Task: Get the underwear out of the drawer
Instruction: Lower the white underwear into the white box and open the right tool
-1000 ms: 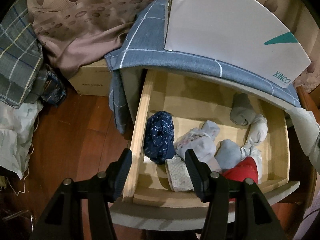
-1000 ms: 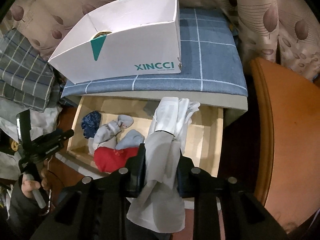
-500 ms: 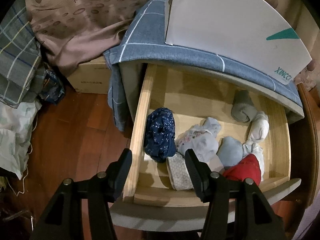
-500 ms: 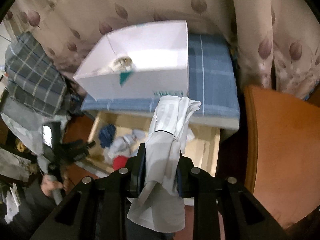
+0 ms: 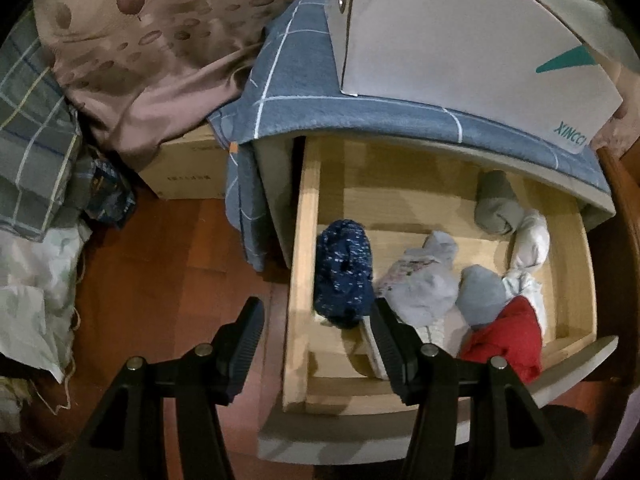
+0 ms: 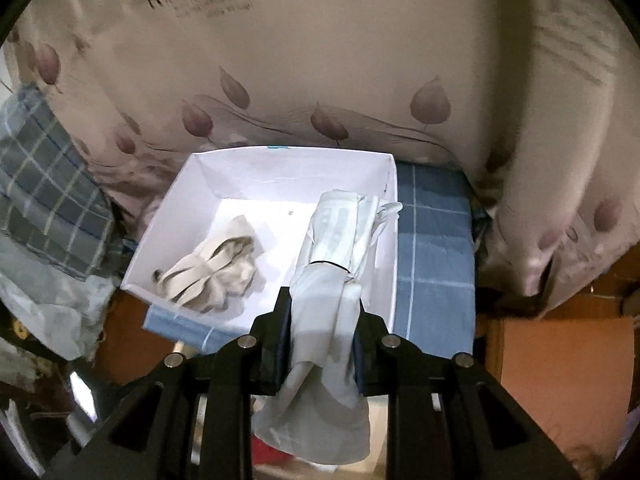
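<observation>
My right gripper [image 6: 322, 312] is shut on pale grey-white underwear [image 6: 336, 256] and holds it above the open white box [image 6: 208, 184], over the box's right side. A beige piece of underwear [image 6: 216, 272] lies inside the box. My left gripper [image 5: 316, 320] is open and empty, hovering over the front left corner of the open wooden drawer [image 5: 304, 216]. In the drawer lie a dark blue speckled roll [image 5: 344, 268], a pale floral piece [image 5: 420, 284], a grey-blue piece [image 5: 480, 296], a red piece [image 5: 508, 336], a white piece [image 5: 528, 240] and a grey roll [image 5: 496, 208].
The white box [image 5: 460, 36] stands on a blue checked cloth [image 5: 296, 96] over the cabinet top. A leaf-print curtain [image 6: 320, 60] hangs behind. A cardboard carton [image 5: 188, 168], plaid fabric [image 5: 28, 152] and loose cloth lie on the wooden floor [image 5: 160, 272] at left.
My right gripper has lifted the pale underwear up from the drawer to above the white box. My left gripper stays over the drawer's front left corner, drifting slightly.
</observation>
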Demonstrator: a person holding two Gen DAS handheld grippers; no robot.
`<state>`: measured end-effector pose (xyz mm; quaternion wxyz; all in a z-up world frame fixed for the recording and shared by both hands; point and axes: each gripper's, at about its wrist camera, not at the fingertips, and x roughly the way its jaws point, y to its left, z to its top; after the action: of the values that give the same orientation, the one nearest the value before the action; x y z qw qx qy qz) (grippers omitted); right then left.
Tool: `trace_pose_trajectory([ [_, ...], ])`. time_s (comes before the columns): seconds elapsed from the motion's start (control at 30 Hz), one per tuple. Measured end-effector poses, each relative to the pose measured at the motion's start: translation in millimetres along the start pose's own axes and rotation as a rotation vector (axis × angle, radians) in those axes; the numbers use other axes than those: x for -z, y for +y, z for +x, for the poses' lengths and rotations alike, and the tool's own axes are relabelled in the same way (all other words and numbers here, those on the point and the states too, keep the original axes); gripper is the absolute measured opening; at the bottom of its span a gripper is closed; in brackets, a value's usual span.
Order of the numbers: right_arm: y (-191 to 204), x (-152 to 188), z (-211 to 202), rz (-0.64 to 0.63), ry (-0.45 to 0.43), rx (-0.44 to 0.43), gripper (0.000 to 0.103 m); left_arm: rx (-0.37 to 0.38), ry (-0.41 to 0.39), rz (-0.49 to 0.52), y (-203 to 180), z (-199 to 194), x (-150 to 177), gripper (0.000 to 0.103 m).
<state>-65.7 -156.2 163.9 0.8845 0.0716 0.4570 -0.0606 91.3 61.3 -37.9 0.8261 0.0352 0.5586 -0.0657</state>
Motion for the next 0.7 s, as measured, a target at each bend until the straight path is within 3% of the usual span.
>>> trace_pose_trajectory([
  [0.17,11.6,-21.3,57.4,-0.035,0.064,0.034,0.024,0.015,0.021,0.023,0.1,6.6,-0.7,0.056],
  [0.4,12.7,-21.1,122.5,-0.027,0.160,0.046,0.029,0.029,0.063,0.052,-8.8,24.3,-1.0,0.056],
  [0.53,11.5,-16.2,133.1,-0.023,0.180,0.038,0.040,0.038,0.081,0.047,-14.3,32.8,-1.8,0.056],
  [0.6,11.1,-14.9,125.2,-0.025,0.155,0.027,0.058,0.042,0.087,0.044,-15.6,34.7,-1.3,0.056],
  [0.7,9.9,-13.1,101.1,-0.021,0.109,0.010,0.059,0.036,0.091,0.047,-18.1,34.5,0.6,0.056],
])
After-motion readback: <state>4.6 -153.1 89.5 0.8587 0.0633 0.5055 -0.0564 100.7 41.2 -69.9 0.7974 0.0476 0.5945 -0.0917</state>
